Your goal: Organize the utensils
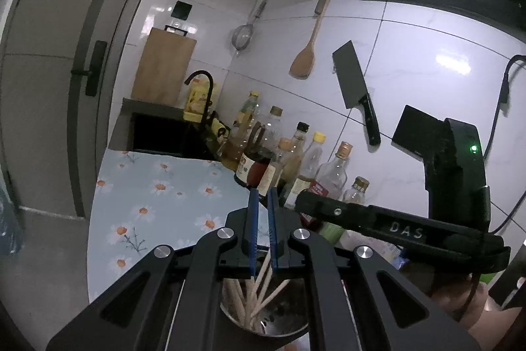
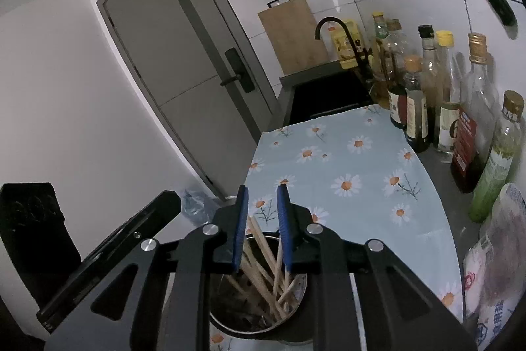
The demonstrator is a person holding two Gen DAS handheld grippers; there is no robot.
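Counter cover: pale blue cloth printed with white-and-orange daisies (image 2: 345,160), spread flat on the worktop and running up to the black sink (image 2: 328,94).
Door: grey panel door with a black lever handle (image 2: 235,71), to the left of the counter, closed.
Cutting board: pale wooden board (image 2: 292,35) standing upright against the white tiled wall behind the sink.
Bottle row: glass and plastic sauce bottles (image 2: 417,107) lined along the wall on the right edge of the cloth.
Wall items: black cleaver (image 1: 353,79), wooden spatula (image 1: 304,58) and small metal strainer (image 1: 242,37) hanging on the tiles.
Holder: round stainless-steel utensil cup (image 2: 259,314) on the near end of the cloth, directly beneath both grippers.
Chopsticks: bundle of light wooden chopsticks (image 2: 263,255) standing tilted inside the cup, tops fanned out.
Right gripper (image 2: 263,196): blue pads apart with a clear gap; chopstick tops rise between them, no pad seen pressing on any.
Left gripper (image 1: 262,199): blue pads close together, only a narrow slot left; chopstick ends show below the pads, and I cannot tell whether one is pinched.
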